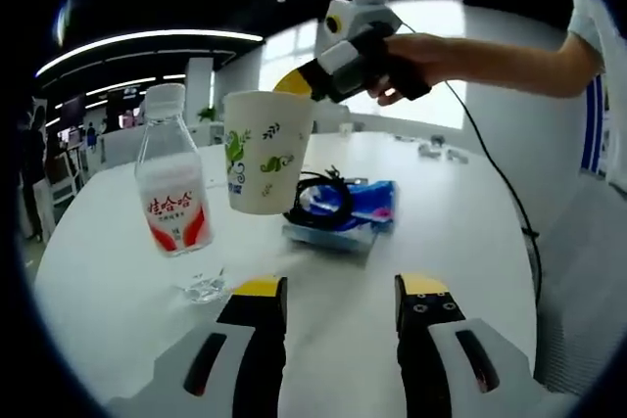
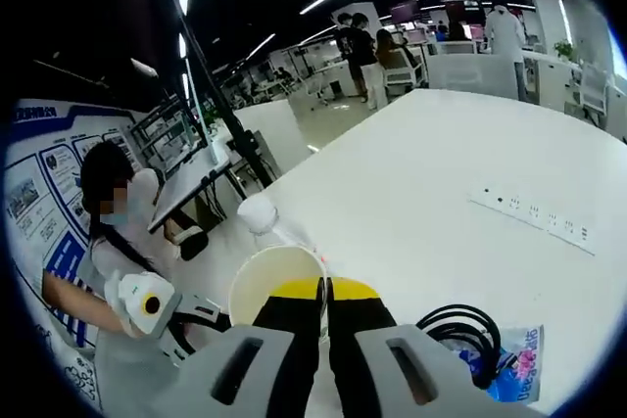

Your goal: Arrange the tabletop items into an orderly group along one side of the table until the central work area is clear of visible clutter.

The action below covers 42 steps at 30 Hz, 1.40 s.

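Right gripper clamps cup rim, cup airborne at frame centre. Left gripper wide, empty. Bottle, cable, blue pack remain mid-table, probably ungrouped. Task early.

Your left gripper has two black jaws with yellow tips, set on light grey bodies with dark oval slots. Small screws show on the right-hand jaw. Your right gripper matches: black jaws, yellow tips, a white housing with a yellow ring and a black handle trailing a thin black cable. You wear a white short sleeve.
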Available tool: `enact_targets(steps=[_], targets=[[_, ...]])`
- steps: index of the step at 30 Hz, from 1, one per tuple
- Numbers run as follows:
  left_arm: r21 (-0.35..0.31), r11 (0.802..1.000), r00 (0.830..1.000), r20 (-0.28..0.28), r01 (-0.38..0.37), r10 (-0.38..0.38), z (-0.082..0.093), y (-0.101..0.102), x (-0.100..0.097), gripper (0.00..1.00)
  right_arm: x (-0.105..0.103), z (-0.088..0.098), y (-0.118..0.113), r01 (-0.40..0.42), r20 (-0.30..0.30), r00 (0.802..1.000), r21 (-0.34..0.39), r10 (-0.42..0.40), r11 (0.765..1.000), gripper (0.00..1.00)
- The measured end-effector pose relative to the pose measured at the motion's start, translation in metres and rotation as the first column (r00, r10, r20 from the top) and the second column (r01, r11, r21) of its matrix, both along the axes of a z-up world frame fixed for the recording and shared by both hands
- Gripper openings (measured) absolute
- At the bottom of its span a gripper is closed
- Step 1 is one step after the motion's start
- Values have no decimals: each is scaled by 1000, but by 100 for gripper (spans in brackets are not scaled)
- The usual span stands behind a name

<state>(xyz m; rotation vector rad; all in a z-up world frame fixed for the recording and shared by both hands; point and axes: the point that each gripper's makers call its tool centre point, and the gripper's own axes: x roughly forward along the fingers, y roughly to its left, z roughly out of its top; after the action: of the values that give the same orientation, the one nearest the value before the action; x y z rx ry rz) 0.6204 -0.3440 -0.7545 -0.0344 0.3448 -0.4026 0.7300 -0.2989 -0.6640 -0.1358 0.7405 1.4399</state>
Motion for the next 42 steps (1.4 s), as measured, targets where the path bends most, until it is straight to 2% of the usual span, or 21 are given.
enact_targets(steps=[2,4,11,18,19,20,23,26,29,42], targets=[[1,1000,1000,2,-2,2,1,0,0,39,4,-3,-1,8,40,999,-24,-7,1000,0],[-8,1000,1000,4,-5,5,2,0,1,39,5,-7,0,1,54,999,-43,1,999,0],[-3,1000,1000,-18,-2,1,-4,-2,-1,38,9,-19,0,15,53,999,-61,-12,998,0],[-15,1000,999,-41,4,-5,-10,-4,-2,36,16,-40,3,31,51,998,-91,-27,995,0],[-19,1000,999,-44,3,-4,-11,-4,-2,36,17,-41,4,36,43,999,-89,-32,995,0],[-21,1000,999,-48,4,-5,-12,-5,-2,36,16,-40,7,40,9,999,-67,-40,997,0],[-15,1000,998,-59,5,-6,-15,-3,-2,36,21,-48,7,33,55,998,-101,-28,994,0],[-16,1000,998,-63,-3,2,-16,-1,-3,35,21,-52,9,37,30,999,-103,-34,994,0],[-19,1000,998,-67,-7,6,-17,0,-4,34,26,-58,9,48,35,998,-112,-45,993,0],[-25,1000,997,-75,-5,3,-20,-1,-5,32,24,-69,10,43,39,999,-130,-38,991,0]])
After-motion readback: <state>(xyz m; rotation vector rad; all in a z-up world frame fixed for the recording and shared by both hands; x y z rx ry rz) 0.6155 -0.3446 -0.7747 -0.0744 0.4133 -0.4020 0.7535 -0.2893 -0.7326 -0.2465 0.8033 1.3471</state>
